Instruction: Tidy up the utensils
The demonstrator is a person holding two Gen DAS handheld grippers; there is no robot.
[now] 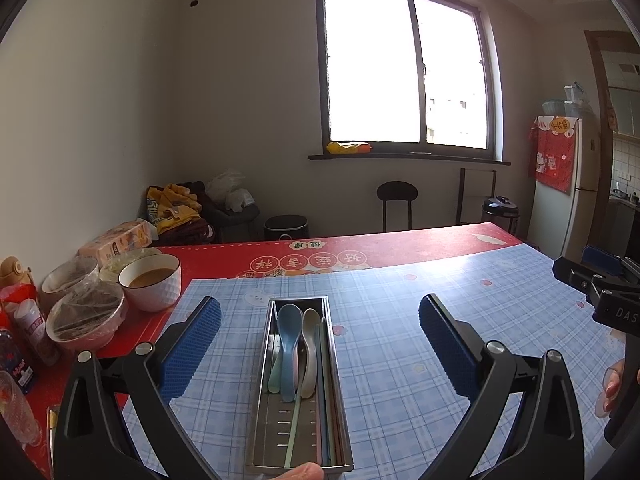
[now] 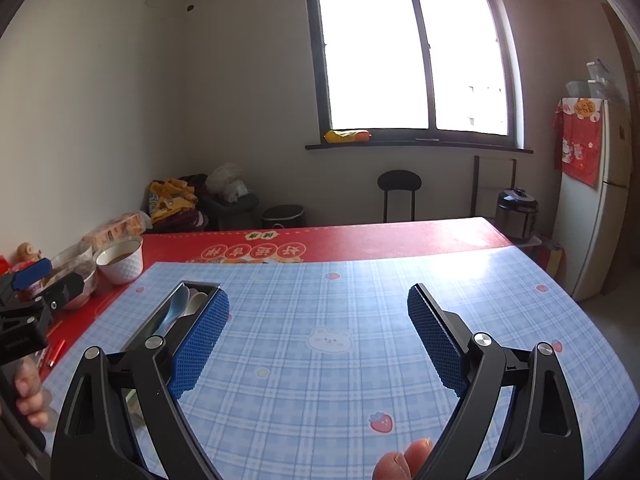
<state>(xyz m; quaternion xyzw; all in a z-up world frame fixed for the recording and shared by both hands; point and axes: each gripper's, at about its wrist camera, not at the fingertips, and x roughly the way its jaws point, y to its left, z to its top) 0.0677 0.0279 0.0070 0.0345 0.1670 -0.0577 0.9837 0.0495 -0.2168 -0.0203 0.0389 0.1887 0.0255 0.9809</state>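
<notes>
Blue-padded left tongs (image 1: 320, 342) and right tongs (image 2: 318, 338) gape wide, empty

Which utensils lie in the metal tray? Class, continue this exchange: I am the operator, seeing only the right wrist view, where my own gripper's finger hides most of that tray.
Observer: The left wrist view looks along the whole metal tray. A blue spoon and a white spoon lie side by side, bowls toward the far end.
Operator: Anything besides spoons?
Observer: Yes. Pastel chopsticks lie lengthwise in the tray, running toward its near end.
Operator: Where is the left gripper?
Observer: The left gripper has its jaws wide open, one on each side of the tray, gripping nothing.
</notes>
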